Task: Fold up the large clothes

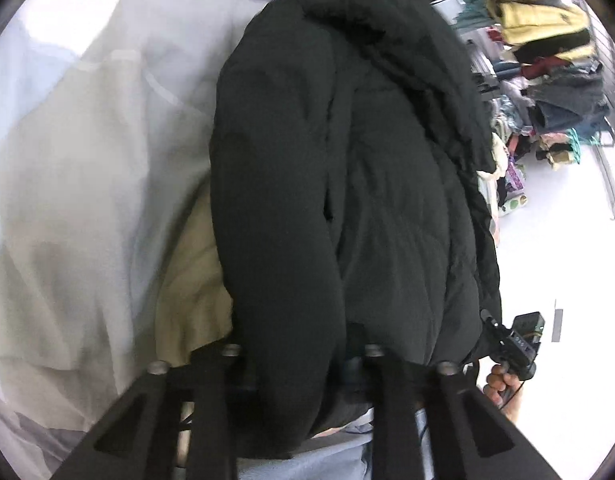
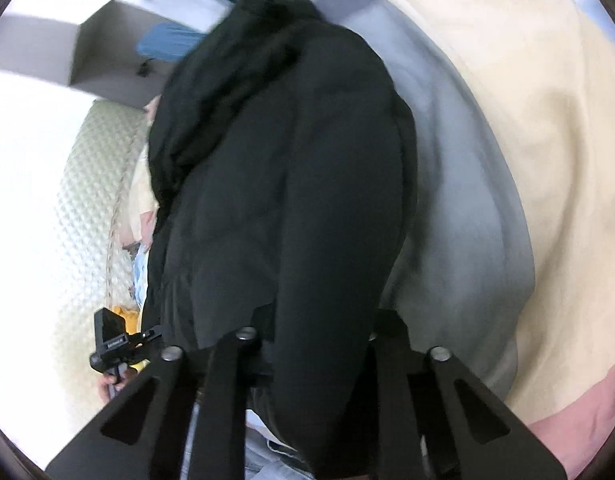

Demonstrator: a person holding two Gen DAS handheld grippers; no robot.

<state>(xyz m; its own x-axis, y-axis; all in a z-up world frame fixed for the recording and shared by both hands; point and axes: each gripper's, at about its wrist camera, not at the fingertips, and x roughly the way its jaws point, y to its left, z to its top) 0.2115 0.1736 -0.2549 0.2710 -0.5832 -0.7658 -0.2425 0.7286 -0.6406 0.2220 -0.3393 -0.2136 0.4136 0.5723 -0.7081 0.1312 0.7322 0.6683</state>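
Jacket (image 1: 347, 184) between both claws, bedding (image 1: 87, 200) left, clothes pile (image 1: 555, 80) right.

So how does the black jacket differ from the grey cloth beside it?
The black jacket is dark and puffy, while the grey cloth is pale and thin. The jacket is gathered into a thick bundle that runs between the right gripper fingers; the cloth lies spread under it, apart from the gripper. Both are soft fabric.

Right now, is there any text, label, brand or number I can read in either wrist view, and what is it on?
Nothing reads clearly.
Small pale marking on the other hand-held gripper's black body: too blurred to read.
The same kind of marking on the black device in the right wrist view: too small to read.
Black padded coat: no visible label or logo.
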